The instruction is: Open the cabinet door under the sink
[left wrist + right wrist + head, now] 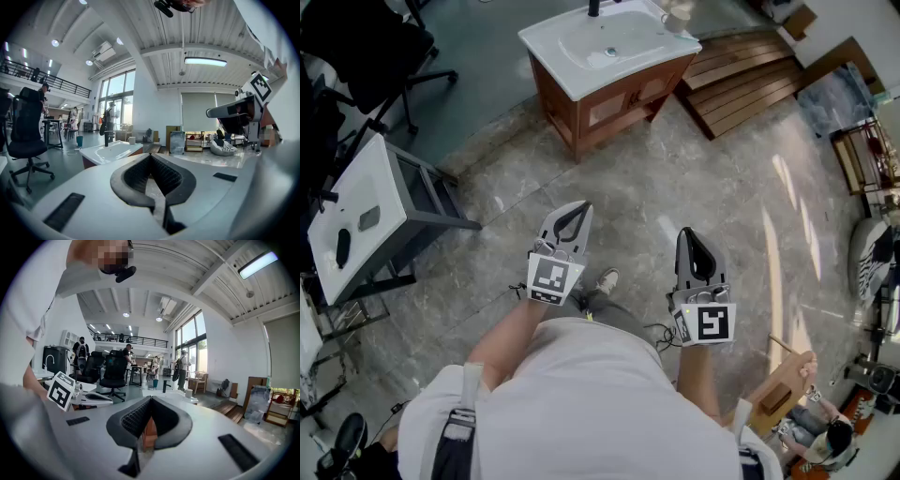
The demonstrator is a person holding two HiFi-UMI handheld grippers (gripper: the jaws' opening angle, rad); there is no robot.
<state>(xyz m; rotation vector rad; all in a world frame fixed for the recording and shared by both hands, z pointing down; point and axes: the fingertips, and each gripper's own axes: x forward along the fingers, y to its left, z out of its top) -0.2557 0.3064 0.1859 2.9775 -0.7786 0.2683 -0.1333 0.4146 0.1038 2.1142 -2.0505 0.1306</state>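
Left tool [577,208] & right tool [686,234] at waist, jaws together, nothing held: sink cabinet [614,103] well ahead, prob. carrying pose pre-approach.

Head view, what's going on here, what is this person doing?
A person stands on the stone floor holding a gripper in each hand. The left gripper and right gripper are both shut and empty, pointed toward the sink cabinet, which stands well ahead. Its doors look closed; neither gripper touches them.

The sink [572,47] looks glossy white, its cabinet [614,105] reddish varnished wood; the floor [675,187] is polished, reflective grey stone.
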